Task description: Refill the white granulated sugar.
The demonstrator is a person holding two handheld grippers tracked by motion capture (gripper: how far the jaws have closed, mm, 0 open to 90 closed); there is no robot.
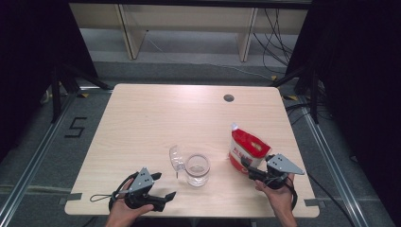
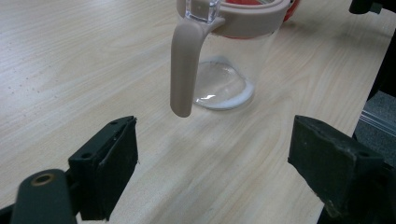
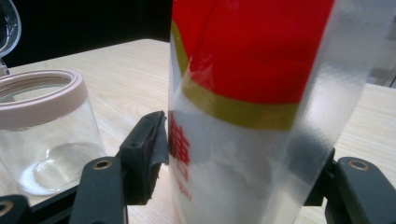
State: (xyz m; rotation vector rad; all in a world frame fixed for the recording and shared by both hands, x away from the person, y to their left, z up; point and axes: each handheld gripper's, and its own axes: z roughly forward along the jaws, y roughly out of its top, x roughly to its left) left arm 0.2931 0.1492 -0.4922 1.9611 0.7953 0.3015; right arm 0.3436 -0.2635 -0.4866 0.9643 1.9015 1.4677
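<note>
A pale wooden table (image 1: 189,118) is standing on a grey floor between dark curtains, with cables trailing behind it. From above, a person's left gripper (image 1: 158,187) is resting near the front edge with its jaws spread and nothing in them, while the right gripper (image 1: 249,168) is pressing against the foot of a red and clear pouch (image 1: 247,149) standing at the right, well apart from a clear jug (image 1: 197,169) in the middle. In the left gripper view the jug (image 2: 229,60), empty with a beige rim and handle, is sitting just ahead of the open jaws. In the right gripper view the pouch (image 3: 252,93), holding white grains, is bulging between the two pads, which are touching its sides, so it is being gripped. I reckon the slick film could slip or buckle when lifted, spilling grains beside the jug (image 3: 42,130).
</note>
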